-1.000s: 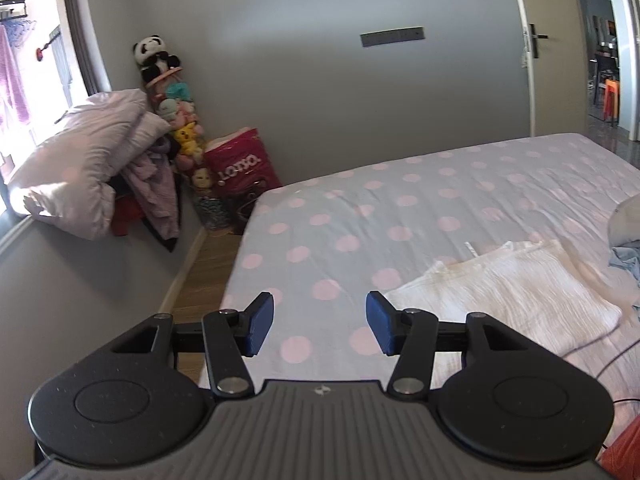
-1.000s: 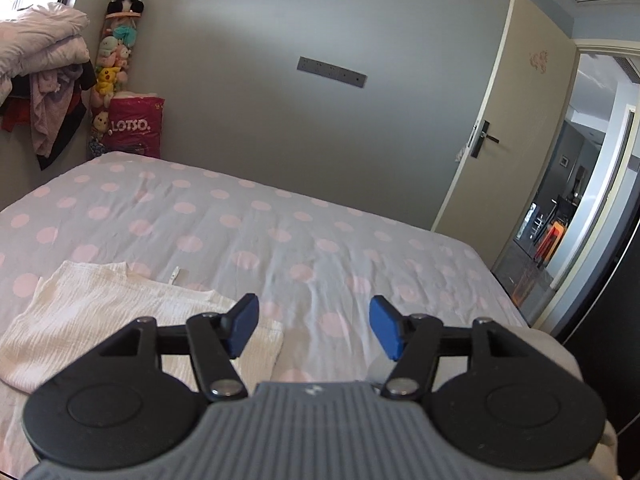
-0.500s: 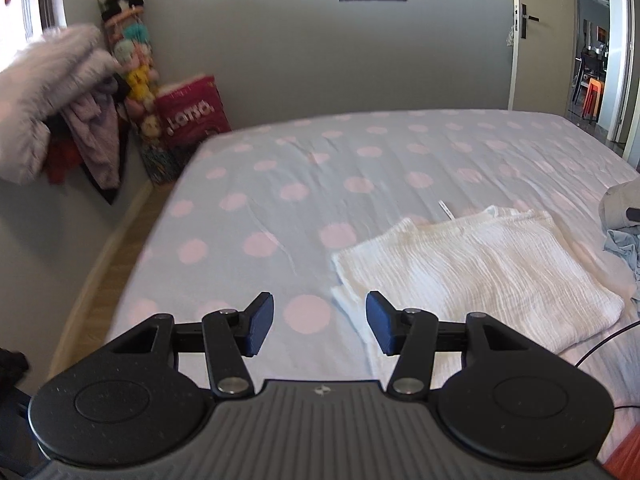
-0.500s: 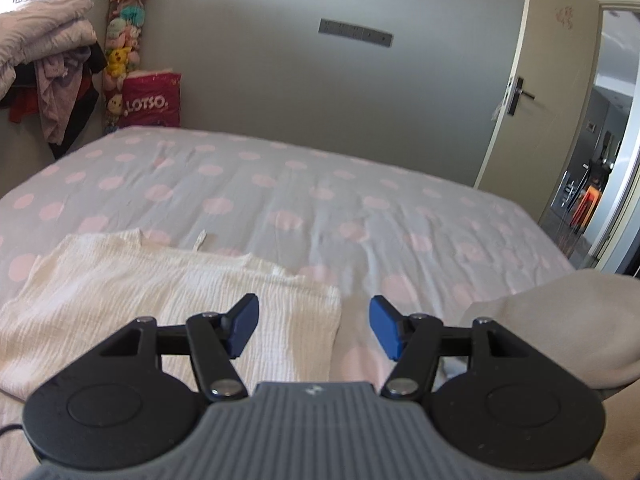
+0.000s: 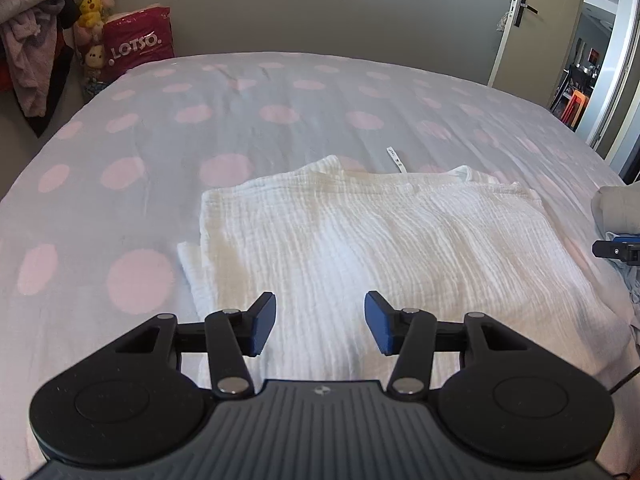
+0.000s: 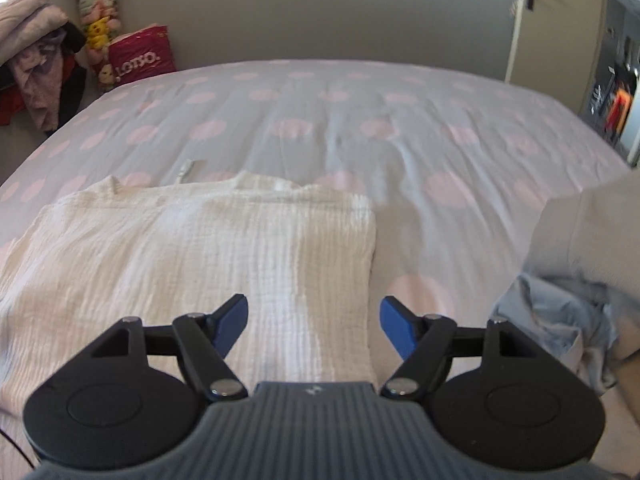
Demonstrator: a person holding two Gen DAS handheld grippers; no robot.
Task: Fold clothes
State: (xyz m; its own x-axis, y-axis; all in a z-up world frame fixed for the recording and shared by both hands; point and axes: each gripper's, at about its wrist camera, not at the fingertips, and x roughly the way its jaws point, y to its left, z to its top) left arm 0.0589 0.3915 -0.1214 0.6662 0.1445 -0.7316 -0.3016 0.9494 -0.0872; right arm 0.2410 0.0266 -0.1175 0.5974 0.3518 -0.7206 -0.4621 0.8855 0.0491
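Observation:
A white crinkled garment lies flat and partly folded on the bed, its small label sticking out at the far edge. My left gripper hovers open over the garment's near left part, nothing between its blue pads. In the right wrist view the same garment fills the lower left. My right gripper hangs above the garment's near right corner, its jaws opening and empty. A tip of the right gripper shows at the right edge of the left wrist view.
The bed has a grey sheet with pink dots. A beige garment and a light blue one lie heaped at the right. A red bag, plush toys and piled clothes stand at the far left; a door at the far right.
Both grippers have come down and forward toward the white garment, which now fills more of each view. The right gripper's jaws stand wider than before.

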